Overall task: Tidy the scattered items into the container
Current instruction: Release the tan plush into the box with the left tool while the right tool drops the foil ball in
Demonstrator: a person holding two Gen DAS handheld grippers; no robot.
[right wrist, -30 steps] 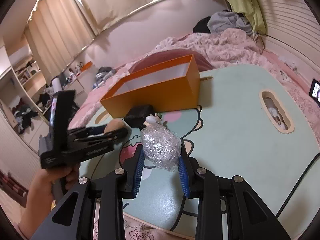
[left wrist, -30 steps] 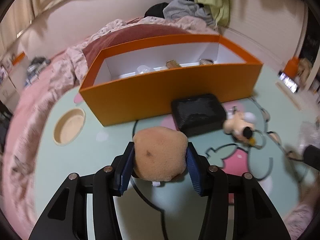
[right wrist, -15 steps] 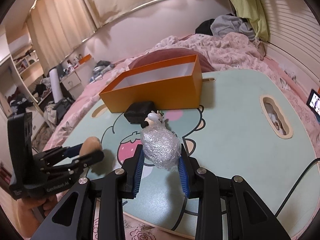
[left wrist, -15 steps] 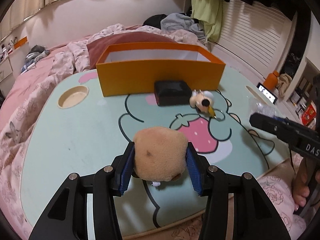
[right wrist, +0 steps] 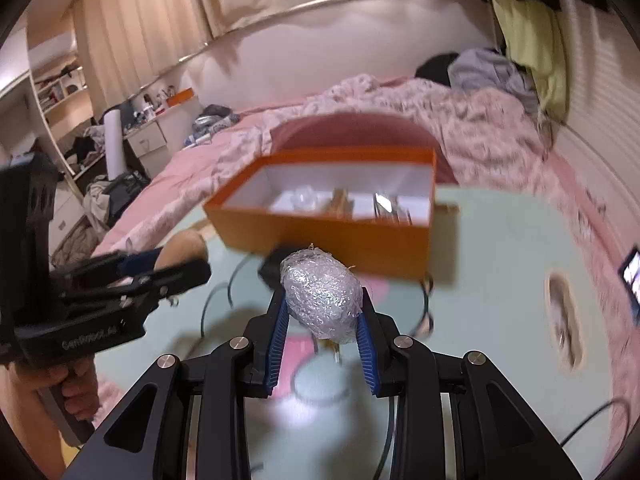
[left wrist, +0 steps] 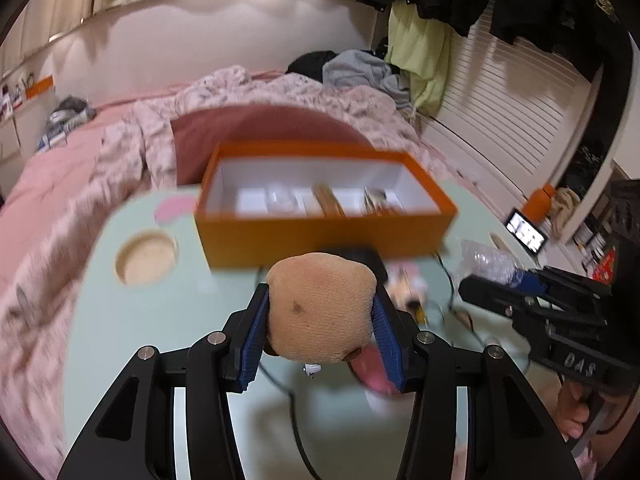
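My left gripper (left wrist: 320,300) is shut on a tan plush toy (left wrist: 320,320), held in the air above the mint table (left wrist: 100,340). My right gripper (right wrist: 322,300) is shut on a ball of clear bubble wrap (right wrist: 320,304), also clear of the table. Beyond both stands the orange box (left wrist: 324,238) (right wrist: 320,240), open at the top, white inside, with several small items on its floor. A black case (right wrist: 272,266) and a small plush keychain (left wrist: 404,292) lie in front of the box, partly hidden. Each view shows the other gripper alongside: right gripper (left wrist: 500,284), left gripper (right wrist: 160,270).
A round cup hollow (left wrist: 146,258) sits in the table's left part and a long slot (right wrist: 564,316) on its right. A lit phone (left wrist: 526,232) lies past the right edge. A black cable (right wrist: 592,420) runs at the near right. Pink bedding (left wrist: 60,208) surrounds the table.
Both grippers have risen with their loads and drawn nearer to the orange box, so its inside now shows from above. The grips have not changed.
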